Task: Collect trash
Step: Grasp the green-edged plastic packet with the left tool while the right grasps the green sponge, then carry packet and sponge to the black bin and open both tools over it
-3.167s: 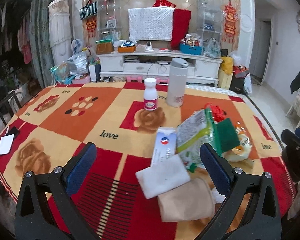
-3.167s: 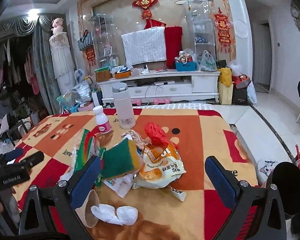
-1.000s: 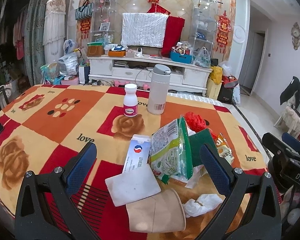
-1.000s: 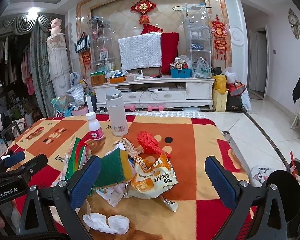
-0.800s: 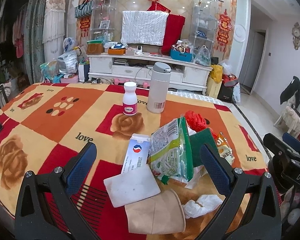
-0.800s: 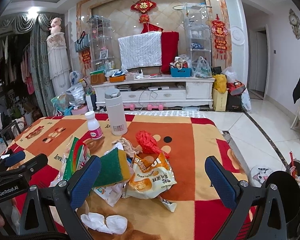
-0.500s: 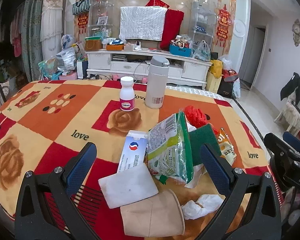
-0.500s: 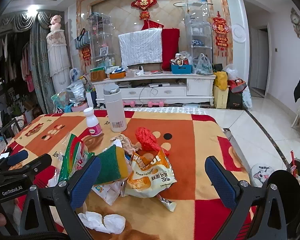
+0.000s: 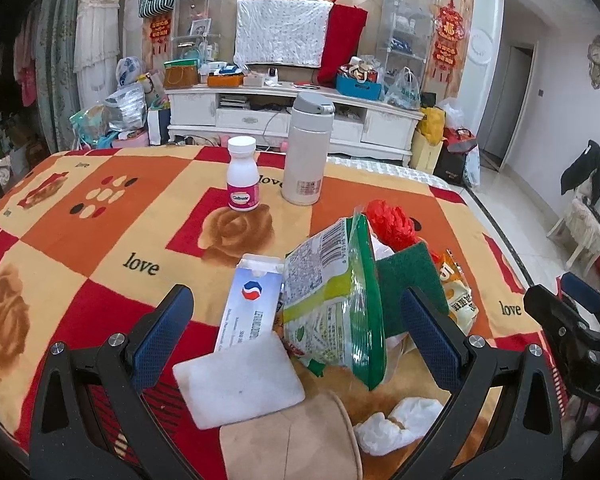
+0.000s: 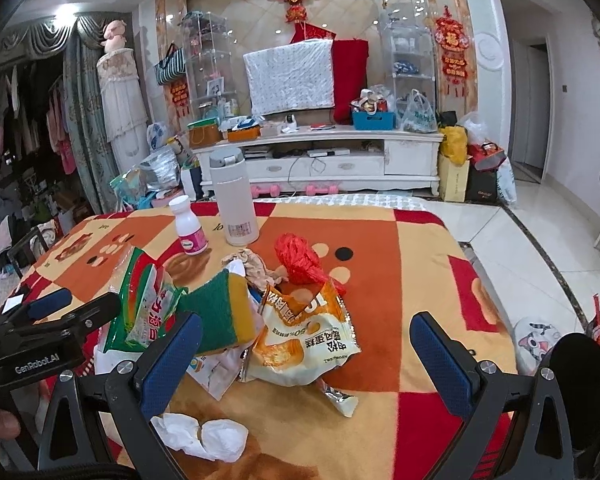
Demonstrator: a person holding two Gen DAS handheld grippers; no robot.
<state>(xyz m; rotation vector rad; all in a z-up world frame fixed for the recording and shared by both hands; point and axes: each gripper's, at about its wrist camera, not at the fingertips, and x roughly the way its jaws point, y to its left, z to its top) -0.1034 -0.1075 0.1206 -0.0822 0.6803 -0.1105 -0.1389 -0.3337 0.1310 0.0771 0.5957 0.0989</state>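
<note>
what changed: over the last few seconds both views slid a bit lower and closer to the pile; nothing in it has moved. So collecting hasn't actually started, it's just lining up.

left tongs [image 9: 296, 328]: blue pads wide apart, empty, hanging over the near edge of the desk [image 9: 100, 216].

right tongs [image 10: 306, 354]: also spread wide, holding nothing, framing the right half of the heap.

nearest trash: tan paper cup [image 9: 292, 440] lying on its side at 6 o'clock in the left view, a white flat pad [image 9: 240, 380] resting on its edge, crumpled tissue [image 9: 396, 424] at 5 o'clock.

middle: blue-and-white box [image 9: 252, 304], green snack bag [image 9: 332, 300] standing on edge, green scouring sponge [image 9: 408, 280], orange chip bag [image 10: 304, 336] just beside it.

far: red plastic wad [image 10: 298, 258] at 12 o'clock of the pile, then pill bottle [image 9: 243, 174] and white thermos [image 9: 306, 150] standing upright, well apart from the mess, probably not trash.

my guess: cup or pad goes first for the left, chip bag for the right. No bin that I can pick out.
</note>
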